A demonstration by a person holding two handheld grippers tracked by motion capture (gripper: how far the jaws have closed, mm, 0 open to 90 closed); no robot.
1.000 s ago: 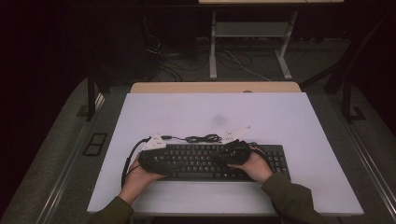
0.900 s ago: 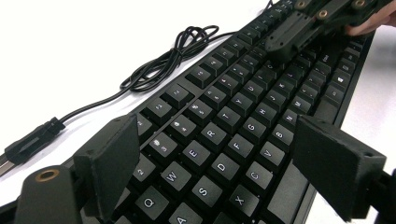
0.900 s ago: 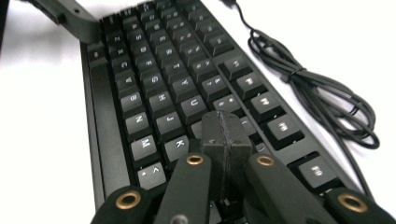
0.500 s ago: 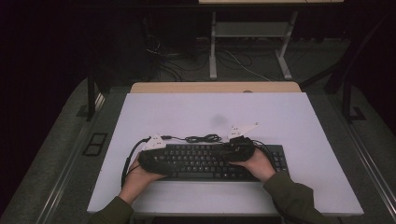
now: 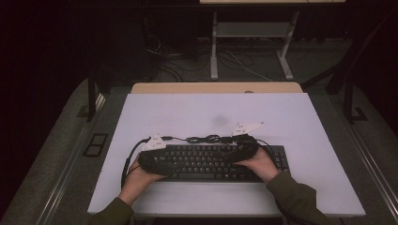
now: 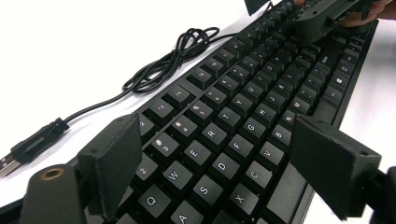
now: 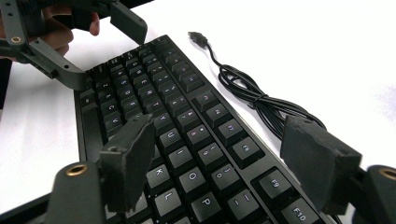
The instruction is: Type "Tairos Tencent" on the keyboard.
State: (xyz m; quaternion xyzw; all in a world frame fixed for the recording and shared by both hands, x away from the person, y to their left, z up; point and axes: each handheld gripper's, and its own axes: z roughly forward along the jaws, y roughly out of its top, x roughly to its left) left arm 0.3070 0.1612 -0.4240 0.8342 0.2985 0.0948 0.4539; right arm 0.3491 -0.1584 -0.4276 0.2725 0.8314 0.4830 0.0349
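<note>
A black keyboard (image 5: 206, 164) lies across the near part of the white table (image 5: 187, 110). Its coiled black cable (image 5: 202, 138) rests just behind it, with the USB plug (image 6: 28, 150) loose on the table. My left gripper (image 5: 169, 161) hovers over the keyboard's left end, above the letter keys (image 6: 219, 140), and stands open with nothing between its pads. My right gripper (image 5: 231, 152) hangs over the right half of the keyboard (image 7: 187, 126). Its jaws have just been opening and stand apart, gripping nothing (image 7: 224, 154). Each gripper points toward the other along the keyboard.
A person's hands and green sleeves (image 5: 291, 197) come in from the near edge. Behind the white table stands a wooden desk edge (image 5: 216, 87), then a metal frame (image 5: 213, 47) and floor cables in the dark. Bare tabletop lies behind and to the right of the keyboard.
The grey plate on my right gripper has shifted slightly to the right and back. The left hand and the keyboard stay where they were.
</note>
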